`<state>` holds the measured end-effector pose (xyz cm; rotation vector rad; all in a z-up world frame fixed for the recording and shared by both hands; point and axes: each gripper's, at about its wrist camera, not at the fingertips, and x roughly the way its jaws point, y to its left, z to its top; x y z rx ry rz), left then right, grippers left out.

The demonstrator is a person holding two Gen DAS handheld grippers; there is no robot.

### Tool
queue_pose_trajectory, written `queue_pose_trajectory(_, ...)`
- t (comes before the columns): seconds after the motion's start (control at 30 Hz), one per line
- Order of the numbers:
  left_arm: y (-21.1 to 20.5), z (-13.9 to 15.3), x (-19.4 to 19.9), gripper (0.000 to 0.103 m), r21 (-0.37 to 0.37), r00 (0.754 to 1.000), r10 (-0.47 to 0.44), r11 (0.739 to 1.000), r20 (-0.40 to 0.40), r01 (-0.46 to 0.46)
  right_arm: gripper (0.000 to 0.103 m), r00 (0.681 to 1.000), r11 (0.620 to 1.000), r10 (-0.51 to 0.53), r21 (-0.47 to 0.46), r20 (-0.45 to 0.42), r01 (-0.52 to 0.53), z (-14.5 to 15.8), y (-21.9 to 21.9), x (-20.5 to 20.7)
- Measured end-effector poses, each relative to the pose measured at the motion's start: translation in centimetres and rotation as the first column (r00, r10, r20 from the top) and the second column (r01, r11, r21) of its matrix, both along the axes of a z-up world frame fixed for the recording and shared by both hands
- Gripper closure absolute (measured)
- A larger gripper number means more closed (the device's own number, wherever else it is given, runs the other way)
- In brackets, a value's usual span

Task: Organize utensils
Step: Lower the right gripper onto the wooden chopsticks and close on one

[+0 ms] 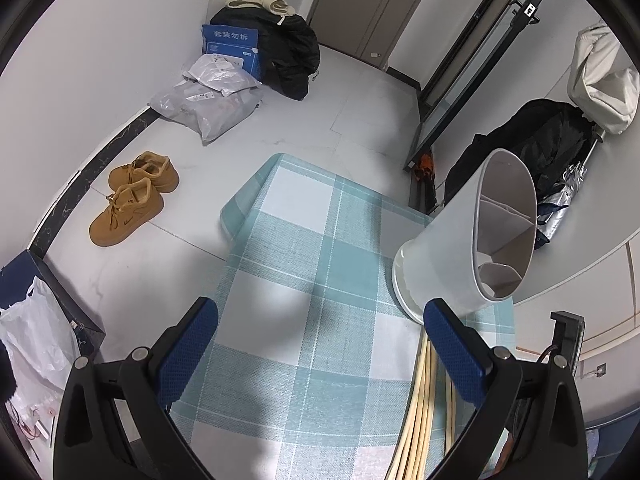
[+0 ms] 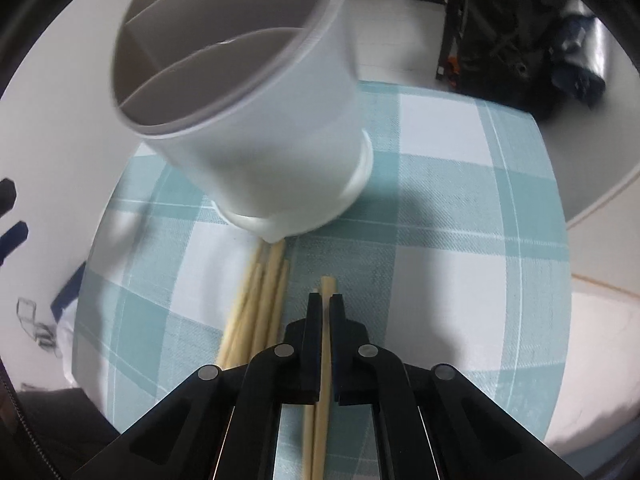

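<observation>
While the left hand-held gripper (image 1: 320, 344) gapes empty, the right hand-held gripper (image 2: 326, 300) pinches one chopstick (image 2: 327, 286) near one holder (image 2: 256, 120).

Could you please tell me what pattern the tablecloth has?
The tablecloth is a teal-and-white check, shown best in the left wrist view.

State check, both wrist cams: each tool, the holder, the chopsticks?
left tool: open, holding nothing, over the checked cloth
right tool: shut on a chopstick
gripped chopstick: clamped between the fingers, tip pointing toward the holder
utensil holder: upright on the cloth, compartments look empty
loose chopsticks: lying flat in a bundle, ends near the holder's base
</observation>
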<state>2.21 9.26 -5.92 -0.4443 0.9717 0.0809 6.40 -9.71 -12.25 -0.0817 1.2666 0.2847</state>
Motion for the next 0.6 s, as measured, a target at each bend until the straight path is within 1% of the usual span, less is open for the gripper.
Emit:
queue_pose_trajectory(0.07,-0.2,-0.1,0.0,0.003,0.003,1.000,-0.003,1.000,-0.002,0.004,0.100,1.000,1.000,-0.019,0.018,-0.001,0.019,0.1,-0.6,0.1)
queue_pose_trajectory(0.13,-0.2,-0.2,0.0,0.003,0.005,1.000,-0.005,1.000,-0.006,0.005,0.100,0.999,0.999,-0.037,0.011,-0.014,0.037,0.0,-0.9,0.1)
queue_pose_trajectory(0.17,-0.2,-0.2,0.0,0.003,0.004,1.000,-0.006,1.000,-0.008,0.006,0.100,0.999,0.999,-0.031,0.020,-0.015,0.032,-0.3,-0.6,0.1)
queue_pose_trajectory(0.2,-0.2,-0.3,0.1,0.003,0.005,1.000,-0.006,1.000,-0.009,0.006,0.100,1.000,1.000,-0.015,0.021,-0.004,0.015,0.0,-0.4,0.0)
queue_pose_trajectory(0.23,-0.1,-0.3,0.1,0.003,0.005,1.000,-0.005,1.000,-0.009,0.005,0.097,1.000,1.000,-0.003,0.011,0.009,0.003,0.2,-0.2,-0.1)
queue_pose_trajectory(0.3,-0.2,-0.3,0.1,0.003,0.002,1.000,-0.001,1.000,-0.009,0.001,0.097,0.999,0.999,0.038,-0.002,0.023,-0.038,1.1,0.2,-1.0)
queue_pose_trajectory(0.33,-0.1,-0.3,0.1,0.003,-0.002,1.000,0.000,1.000,-0.009,0.000,0.097,0.998,0.998,0.055,-0.009,0.020,-0.055,-0.4,0.0,-1.4)
queue_pose_trajectory(0.47,-0.2,-0.3,0.1,0.003,-0.004,1.000,-0.002,1.000,-0.011,0.002,0.097,0.994,0.992,0.113,-0.055,0.015,-0.112,-0.8,1.1,-2.1)
queue_pose_trajectory(0.6,-0.1,-0.3,0.1,0.003,-0.007,1.000,0.001,1.000,-0.011,-0.001,0.096,0.993,0.988,0.117,-0.107,0.022,-0.114,-1.0,1.7,-2.4)
